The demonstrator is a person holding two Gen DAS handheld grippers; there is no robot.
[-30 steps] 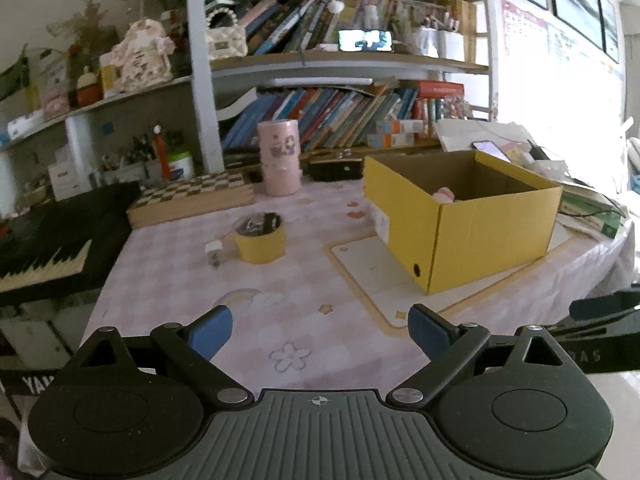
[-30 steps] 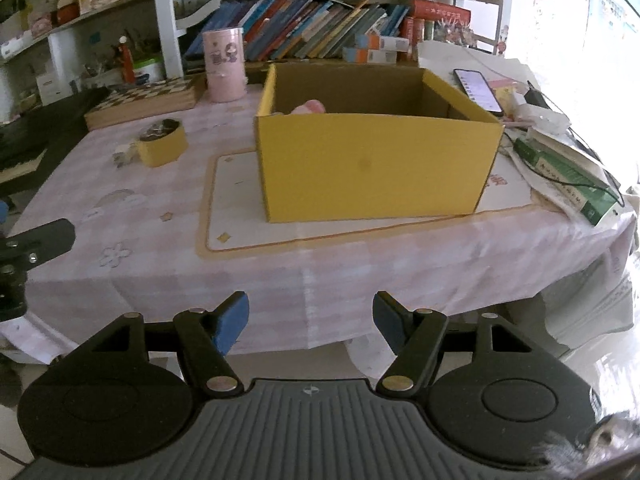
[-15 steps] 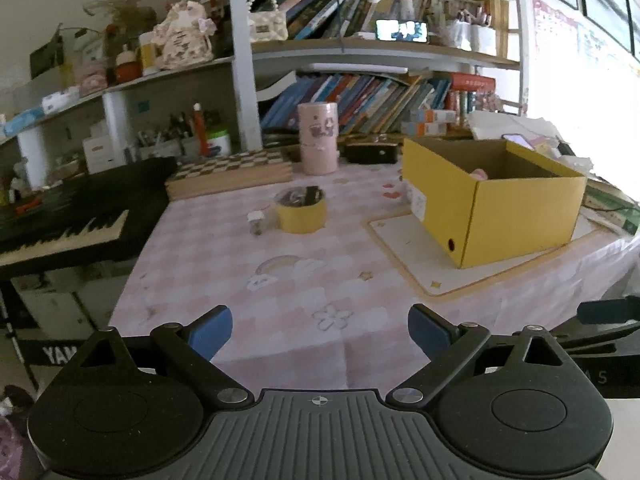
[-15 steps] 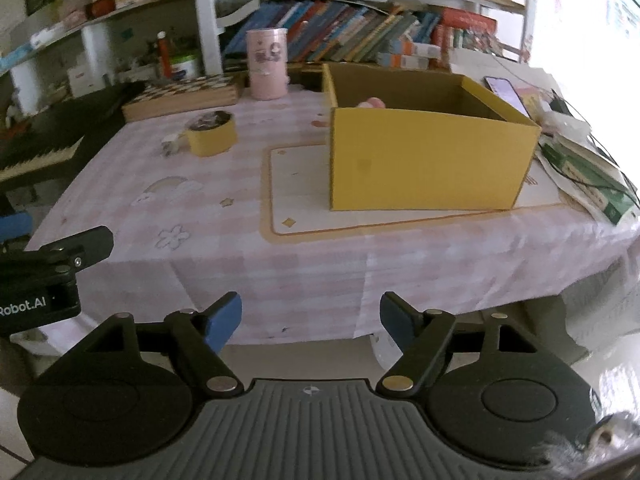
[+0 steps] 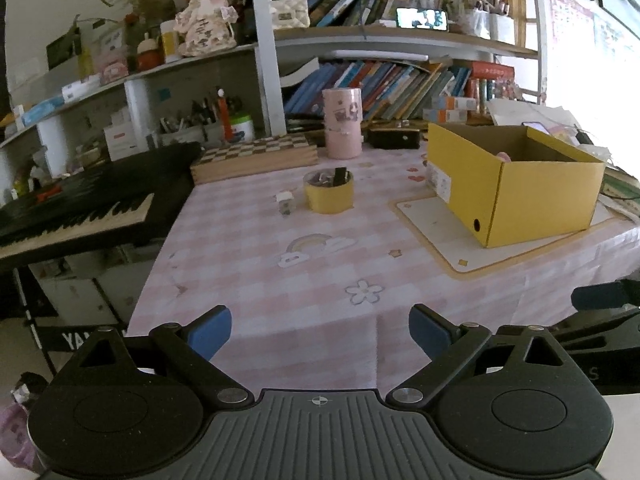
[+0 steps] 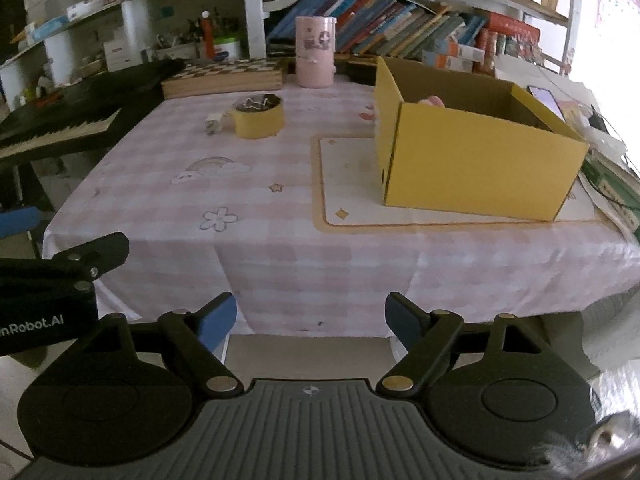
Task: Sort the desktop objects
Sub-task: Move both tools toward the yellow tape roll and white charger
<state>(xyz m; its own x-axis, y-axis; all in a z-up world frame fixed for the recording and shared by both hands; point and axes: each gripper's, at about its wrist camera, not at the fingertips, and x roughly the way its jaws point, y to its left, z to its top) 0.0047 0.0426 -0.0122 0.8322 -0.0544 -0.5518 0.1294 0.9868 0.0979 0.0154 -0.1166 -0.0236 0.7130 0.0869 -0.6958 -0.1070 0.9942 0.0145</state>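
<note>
Both claws gape empty; only the right view shows the phone (image 6: 545,100) beyond the yellow box (image 6: 472,160).

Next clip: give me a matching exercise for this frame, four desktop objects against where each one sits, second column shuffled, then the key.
Things:
1. yellow cardboard box
2. yellow tape roll holding binder clips
3. pink cylindrical tin
4. checkered wooden chessboard case

Places:
A. far edge of the table, next to the black keyboard
B. on the cream mat at the right
C. mid-table, beside a small white cube
D. far edge, in front of the row of books

Pairs: 1-B, 2-C, 3-D, 4-A
</note>
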